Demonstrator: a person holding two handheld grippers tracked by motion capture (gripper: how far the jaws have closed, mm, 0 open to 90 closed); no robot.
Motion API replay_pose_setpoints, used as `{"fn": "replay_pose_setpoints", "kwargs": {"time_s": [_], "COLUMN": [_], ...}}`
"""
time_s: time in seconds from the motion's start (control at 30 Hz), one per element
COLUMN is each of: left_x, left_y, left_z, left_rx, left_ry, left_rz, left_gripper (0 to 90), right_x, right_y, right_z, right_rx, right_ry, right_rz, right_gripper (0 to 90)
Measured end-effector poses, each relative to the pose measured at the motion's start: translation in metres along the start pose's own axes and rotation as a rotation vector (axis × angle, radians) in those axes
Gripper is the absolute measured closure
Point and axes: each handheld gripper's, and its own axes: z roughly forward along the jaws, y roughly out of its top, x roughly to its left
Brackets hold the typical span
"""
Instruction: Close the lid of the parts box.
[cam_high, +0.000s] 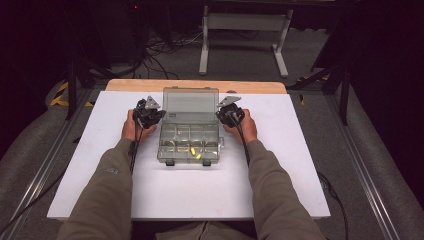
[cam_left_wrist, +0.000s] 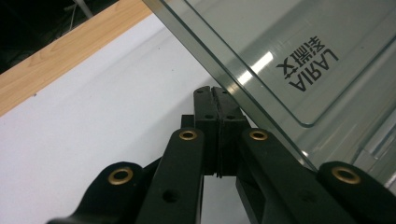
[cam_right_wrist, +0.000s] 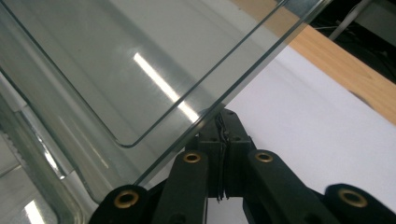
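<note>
I have a hand-held gripper in each hand, one on either side of the clear plastic organizer box (cam_high: 190, 142) that sits in the middle of the white tabletop (cam_high: 280, 185). The box's lid (cam_high: 190, 104) stands raised behind the tray, leaning away from me, so the opening looks done or nearly so.

My left hand-held gripper (cam_high: 148, 116) is at the left edge of the lid. In the left gripper view its jaws are clenched flat together with nothing between them, and their tips (cam_left_wrist: 215, 93) sit right against the lid's edge (cam_left_wrist: 261, 70), pushing rather than pinching, as far as I can judge. My right hand-held gripper (cam_high: 230, 114) mirrors it at the lid's right edge; its jaws (cam_right_wrist: 223, 126) are likewise pressed shut on themselves, with the lid's rim (cam_right_wrist: 243, 79) crossing just over their tips.

Inside the tray, in the compartments nearest me, lie two small yellow pieces (cam_high: 194, 152); the other compartments look bare, though the clear dividers make that hard to be sure of.

What is left, I think, depends on the direction of the work: either the lid gets tipped fully back to rest open, or both hand-held grippers guide it down over the tray to close it. The latches (cam_high: 170, 162) on the front wall hang free for now.
</note>
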Motion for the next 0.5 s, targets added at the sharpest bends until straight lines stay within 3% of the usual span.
{"fn": "replay_pose_setpoints", "kwargs": {"time_s": [0.5], "left_x": [-0.001], "left_y": [0.013], "left_z": [-0.013], "left_rx": [-0.058], "left_ry": [0.047], "left_rz": [-0.003], "left_gripper": [89.5], "right_x": [0.000], "right_y": [0.011], "right_z": [-0.014], "right_rx": [-0.084], "right_ry": [-0.065], "right_rz": [-0.004], "right_gripper": [90.0]}}
